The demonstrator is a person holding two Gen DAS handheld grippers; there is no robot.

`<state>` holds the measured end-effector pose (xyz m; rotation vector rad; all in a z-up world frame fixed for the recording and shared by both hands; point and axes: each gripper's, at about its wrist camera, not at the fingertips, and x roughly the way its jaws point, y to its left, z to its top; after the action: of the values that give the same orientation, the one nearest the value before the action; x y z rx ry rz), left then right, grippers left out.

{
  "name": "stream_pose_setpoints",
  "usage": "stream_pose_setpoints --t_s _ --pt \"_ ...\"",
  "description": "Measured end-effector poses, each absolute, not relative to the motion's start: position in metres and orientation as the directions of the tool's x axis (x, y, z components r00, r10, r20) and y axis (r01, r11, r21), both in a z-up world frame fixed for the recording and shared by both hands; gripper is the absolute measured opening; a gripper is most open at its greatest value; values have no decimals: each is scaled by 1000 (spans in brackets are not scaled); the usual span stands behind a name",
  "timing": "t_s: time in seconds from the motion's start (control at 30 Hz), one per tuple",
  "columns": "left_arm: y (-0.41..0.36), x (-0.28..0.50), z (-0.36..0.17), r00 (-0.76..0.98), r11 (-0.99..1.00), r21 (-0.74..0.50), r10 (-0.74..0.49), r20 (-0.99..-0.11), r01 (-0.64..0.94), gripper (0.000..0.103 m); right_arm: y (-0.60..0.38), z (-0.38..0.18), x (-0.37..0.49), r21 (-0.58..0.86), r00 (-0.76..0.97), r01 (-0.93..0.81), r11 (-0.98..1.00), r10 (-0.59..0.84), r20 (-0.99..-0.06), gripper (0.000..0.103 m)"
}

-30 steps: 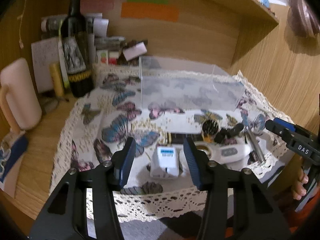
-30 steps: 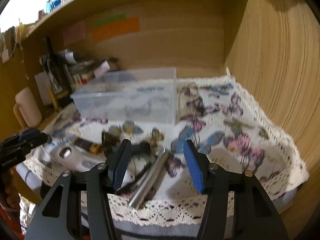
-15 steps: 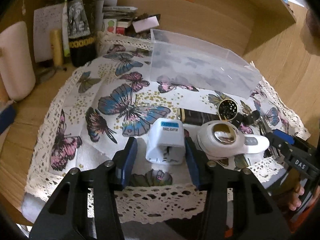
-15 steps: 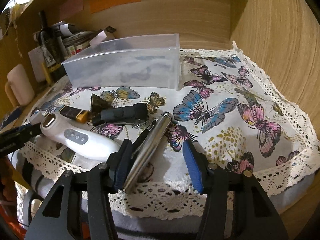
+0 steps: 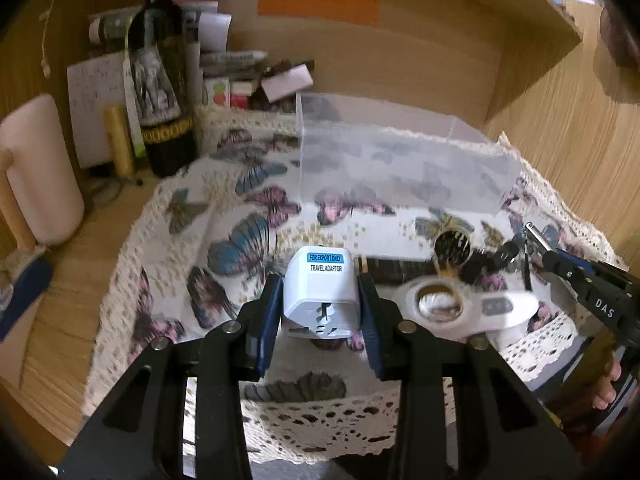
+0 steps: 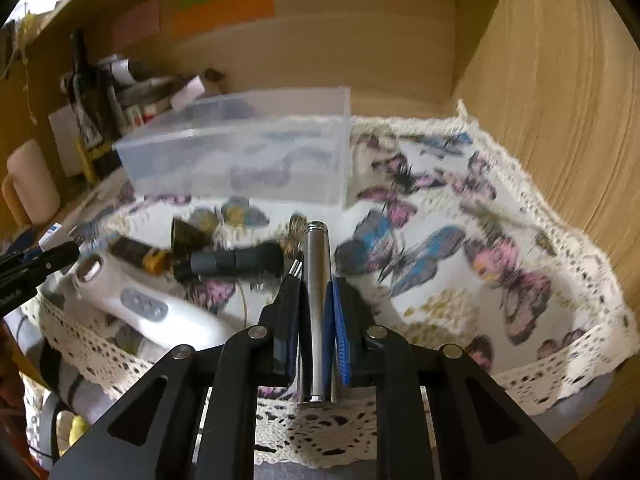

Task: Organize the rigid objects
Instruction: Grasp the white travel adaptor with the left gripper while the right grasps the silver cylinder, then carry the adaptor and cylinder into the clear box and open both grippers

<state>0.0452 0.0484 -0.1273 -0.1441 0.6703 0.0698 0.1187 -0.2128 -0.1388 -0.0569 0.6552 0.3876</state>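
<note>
Left tool pinches the travel adaptor, right tool pinches the metal cylinder, before the clear bin.

adaptor: white, blue label | cylinder: silver | cloth: white, blue/pink butterflies, lace edge | bin: clear | bottle: dark | finger pads: blue

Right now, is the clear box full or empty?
Empty, it seems. Through the clear box walls only the butterfly cloth pattern shows, and nothing solid sits inside it in either view.
</note>
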Motion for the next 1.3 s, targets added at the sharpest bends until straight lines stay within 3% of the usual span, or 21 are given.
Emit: stream_pose_setpoints --t_s 0.33,0.7,0.93,1.3 --pt "60 64 -67 846 990 -116 4 -533 -77 37 -216 -71 123 39 826 -377 925 355 -438 14" --pt "62 108 -20 877 997 -64 16 -481 -53 37 -197 -20 155 49 849 -426 903 418 -323 14" --pt "64 150 -19 856 997 -64 4 -517 -43 37 -171 -24 191 60 794 -498 865 483 -371 14" --pt "54 218 -66 754 999 -35 -19 -657 -6 37 -134 -64 243 36 706 -522 852 456 -541 14"
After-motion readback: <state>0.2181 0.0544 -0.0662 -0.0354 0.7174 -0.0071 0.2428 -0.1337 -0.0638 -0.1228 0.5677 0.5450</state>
